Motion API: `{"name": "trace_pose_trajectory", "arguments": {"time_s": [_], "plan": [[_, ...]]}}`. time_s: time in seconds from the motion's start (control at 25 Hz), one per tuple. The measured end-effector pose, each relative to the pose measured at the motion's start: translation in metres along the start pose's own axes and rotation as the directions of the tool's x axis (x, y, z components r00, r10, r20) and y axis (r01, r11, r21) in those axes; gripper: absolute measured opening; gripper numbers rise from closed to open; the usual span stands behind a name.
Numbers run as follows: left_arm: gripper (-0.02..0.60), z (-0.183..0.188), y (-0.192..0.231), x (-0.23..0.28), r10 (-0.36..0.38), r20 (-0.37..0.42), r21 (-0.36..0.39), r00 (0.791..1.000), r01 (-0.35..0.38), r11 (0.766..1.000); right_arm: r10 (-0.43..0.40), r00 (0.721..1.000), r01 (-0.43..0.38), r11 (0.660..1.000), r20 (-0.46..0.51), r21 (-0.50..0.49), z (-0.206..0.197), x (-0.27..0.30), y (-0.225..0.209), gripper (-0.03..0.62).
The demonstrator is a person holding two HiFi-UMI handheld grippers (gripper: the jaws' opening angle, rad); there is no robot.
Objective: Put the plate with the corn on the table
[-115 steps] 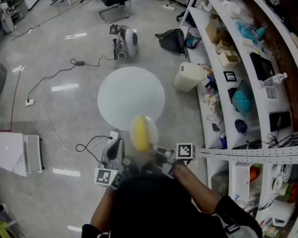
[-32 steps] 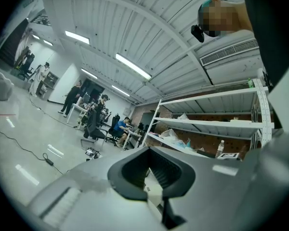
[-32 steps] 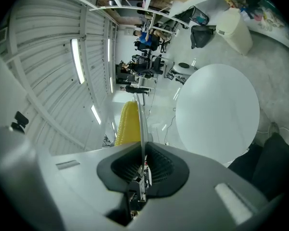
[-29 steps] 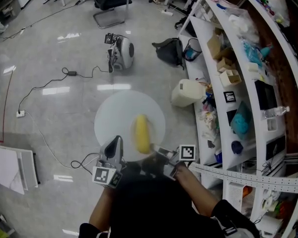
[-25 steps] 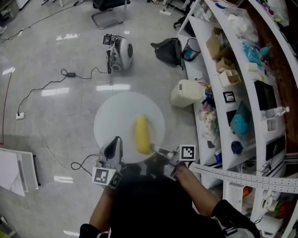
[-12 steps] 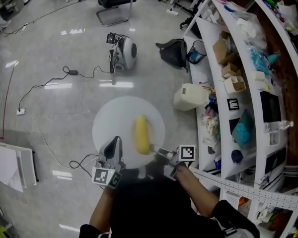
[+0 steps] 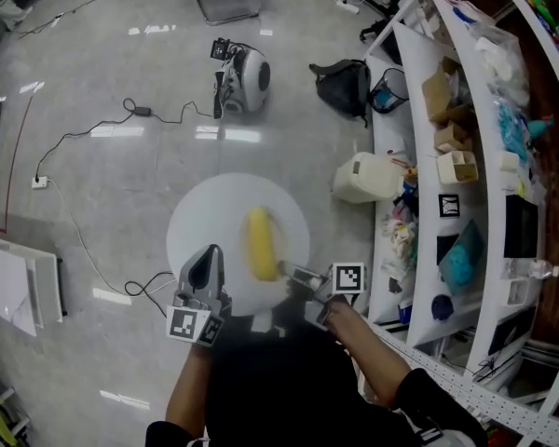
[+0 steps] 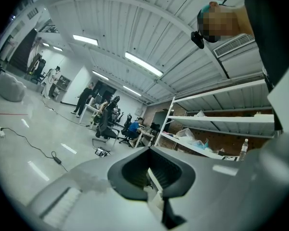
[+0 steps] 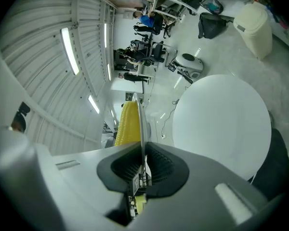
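Observation:
A yellow corn cob (image 7: pixel 259 242) lies on a thin pale plate (image 9: pixel 141 121), which shows edge-on in the right gripper view with the corn (image 9: pixel 128 123) on its left face. My right gripper (image 9: pixel 143 154) is shut on the plate's near rim. In the head view the right gripper (image 7: pixel 289 271) holds plate and corn above the near part of the round white table (image 7: pixel 200 226). The plate's outline is hard to make out against the table there. My left gripper (image 7: pixel 211 252) hovers at the table's near-left edge, jaws together (image 8: pixel 149 165) and nothing in them.
White shelving (image 7: pixel 466 110) packed with boxes and bags runs along the right. A white canister (image 7: pixel 368 177) stands on the floor beside the table. Farther off lie a black bag (image 7: pixel 345 71), a small white machine (image 7: pixel 247 66) and cables (image 7: pixel 93 133). White boards (image 7: pixel 14 287) lie at left.
Both grippers have come forward and slightly down, so the corn now sits over the table instead of short of its near edge. The right gripper's hold on the plate is unchanged.

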State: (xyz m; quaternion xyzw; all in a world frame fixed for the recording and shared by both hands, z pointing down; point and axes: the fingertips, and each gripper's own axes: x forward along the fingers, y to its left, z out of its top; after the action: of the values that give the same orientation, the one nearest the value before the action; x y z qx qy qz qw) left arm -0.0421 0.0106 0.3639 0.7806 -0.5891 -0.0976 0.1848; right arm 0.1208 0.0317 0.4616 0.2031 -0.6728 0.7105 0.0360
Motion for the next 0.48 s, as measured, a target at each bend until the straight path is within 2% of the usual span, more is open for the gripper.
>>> {"name": "trace_pose_trajectory", "arguments": {"time_s": [0.12, 0.2, 0.32, 0.48], "plan": [[0.005, -0.009, 0.005, 0.009, 0.027, -0.013, 0.0, 1.0, -0.027, 1.0, 0.03, 0.998, -0.034, 0.996, -0.047, -0.08, 0.018, 0.007, -0.005, 0.034], [0.005, -0.009, 0.009, 0.015, 0.043, -0.004, -0.004, 0.999, -0.043, 0.999, 0.025, 0.997, -0.029, 0.998, -0.067, -0.052, 0.026, 0.011, -0.011, 0.034], [0.005, -0.012, 0.012, 0.024, 0.06, 0.016, -0.018, 0.998, -0.06, 0.998, 0.064, 0.992, -0.073, 0.994, -0.105, -0.086, 0.039, 0.019, -0.015, 0.034], [0.005, -0.027, 0.019, 0.034, 0.082, 0.008, -0.028, 0.997, -0.081, 0.996, 0.086, 0.986, -0.099, 0.992, -0.139, -0.084, 0.052, 0.028, -0.025, 0.034]]}}
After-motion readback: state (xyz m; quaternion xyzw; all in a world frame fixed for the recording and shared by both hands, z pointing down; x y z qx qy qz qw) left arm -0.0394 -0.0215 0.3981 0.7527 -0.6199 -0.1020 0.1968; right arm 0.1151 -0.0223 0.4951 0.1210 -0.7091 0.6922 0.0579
